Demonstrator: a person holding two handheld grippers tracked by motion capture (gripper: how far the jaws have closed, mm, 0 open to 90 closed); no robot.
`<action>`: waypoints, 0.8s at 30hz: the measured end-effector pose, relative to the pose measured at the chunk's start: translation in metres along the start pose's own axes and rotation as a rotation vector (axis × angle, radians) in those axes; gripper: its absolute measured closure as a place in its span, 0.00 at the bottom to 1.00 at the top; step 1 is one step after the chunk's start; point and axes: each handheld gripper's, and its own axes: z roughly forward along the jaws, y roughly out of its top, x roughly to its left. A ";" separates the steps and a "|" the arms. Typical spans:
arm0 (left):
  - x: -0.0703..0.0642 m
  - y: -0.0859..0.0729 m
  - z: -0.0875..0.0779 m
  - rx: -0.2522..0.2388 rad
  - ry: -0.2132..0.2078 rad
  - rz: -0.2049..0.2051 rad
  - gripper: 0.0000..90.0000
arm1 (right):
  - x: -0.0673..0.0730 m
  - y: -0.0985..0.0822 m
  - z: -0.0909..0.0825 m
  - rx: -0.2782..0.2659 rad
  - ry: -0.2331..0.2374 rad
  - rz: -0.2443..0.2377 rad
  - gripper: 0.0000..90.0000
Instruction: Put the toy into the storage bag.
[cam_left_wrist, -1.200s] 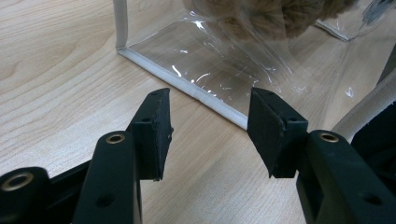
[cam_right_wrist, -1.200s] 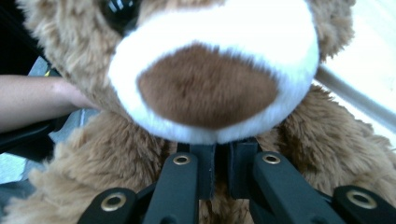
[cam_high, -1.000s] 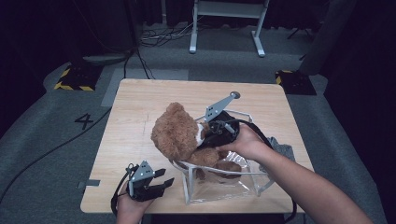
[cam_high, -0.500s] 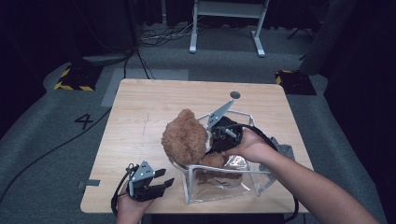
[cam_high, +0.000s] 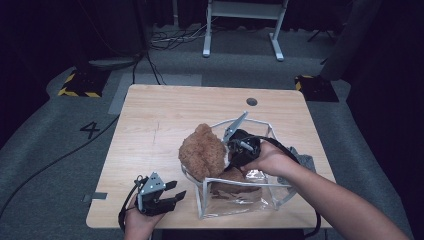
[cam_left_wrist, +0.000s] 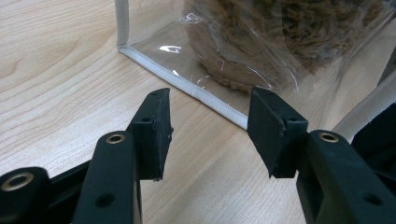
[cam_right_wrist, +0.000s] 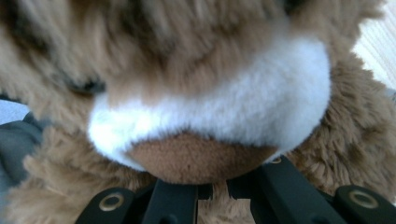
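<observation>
Since the earlier frame the teddy bear (cam_high: 202, 157) has come lower, its bottom half now inside the clear bag (cam_high: 240, 197) standing near the front edge of the surface (cam_high: 150, 130). The right tongs (cam_high: 229, 155) are clenched on the bear's fur just below its white muzzle (cam_right_wrist: 210, 112). The left tongs (cam_high: 172, 195) rest by the front-left corner, just beside the bag, released, with nothing between them.
</observation>
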 end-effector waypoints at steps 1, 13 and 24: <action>0.000 0.000 0.000 0.000 0.000 0.000 0.55 | 0.000 -0.001 0.001 0.013 0.003 0.000 0.93; 0.001 -0.009 -0.012 -0.013 0.032 -0.029 0.55 | 0.006 -0.014 -0.030 -0.110 -0.019 0.040 0.60; 0.009 -0.018 -0.024 -0.012 0.103 -0.061 0.54 | 0.018 -0.030 -0.096 -0.409 -0.075 0.036 0.48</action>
